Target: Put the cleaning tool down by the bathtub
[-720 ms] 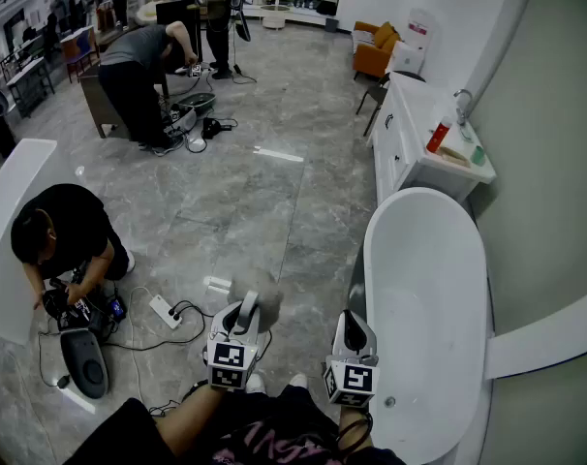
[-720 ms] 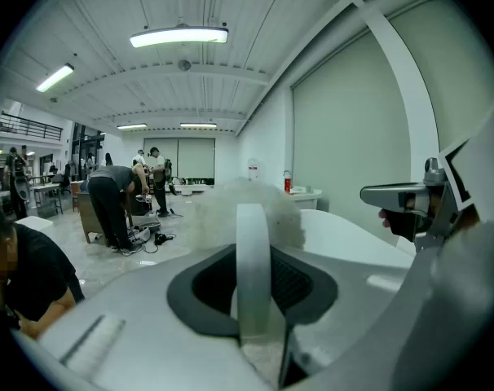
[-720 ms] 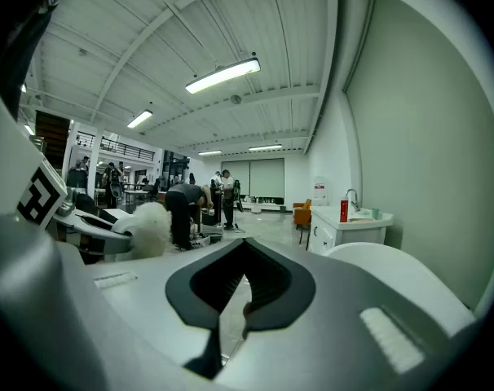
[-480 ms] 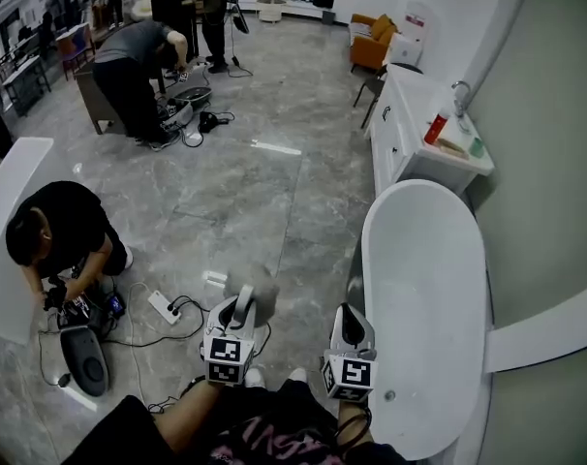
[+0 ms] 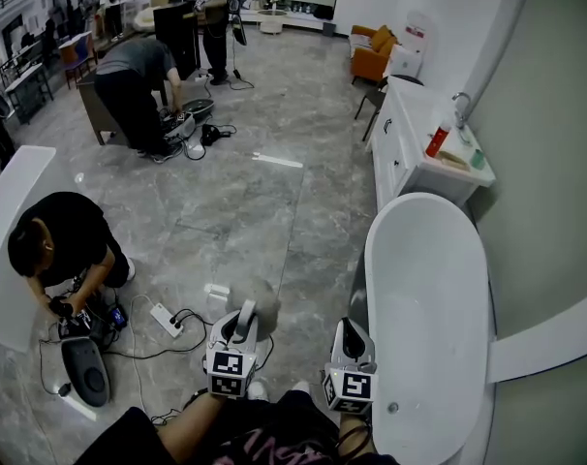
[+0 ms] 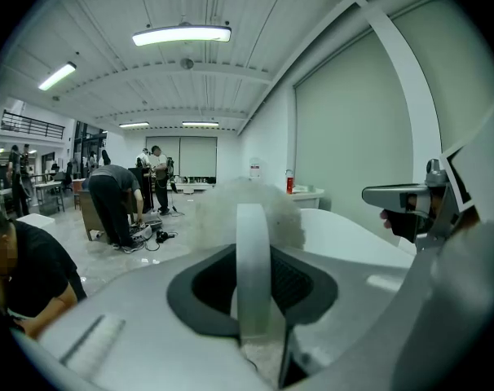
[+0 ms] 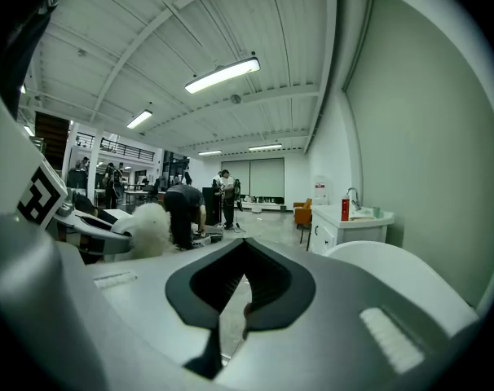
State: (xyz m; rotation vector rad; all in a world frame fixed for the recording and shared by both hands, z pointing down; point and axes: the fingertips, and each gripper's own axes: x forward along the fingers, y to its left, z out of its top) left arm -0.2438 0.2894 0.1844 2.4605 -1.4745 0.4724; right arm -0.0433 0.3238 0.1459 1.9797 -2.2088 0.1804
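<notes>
**Plainly gripped: cleaning tool (image 5: 264,296) in the left tongs (image 5: 243,316)**

The left tongs are clamped on the tool's white handle (image 6: 251,267), which stands upright between the jaws. Its fluffy grey head is held out above the grey floor (image 5: 274,192), off the ground, just left of the white bathtub (image 5: 424,298). The right tongs (image 5: 351,329), beside the tub's rim, are drawn narrow with nothing between them.

We see one person (image 5: 56,245) crouching by a power strip (image 5: 165,320) on the grey floor (image 5: 245,192), another person (image 5: 134,76) bent over farther off, an orange armchair (image 5: 371,48) beyond, and a red bottle (image 5: 437,139) on the white desk (image 5: 415,124) with a tap (image 5: 461,105).
</notes>
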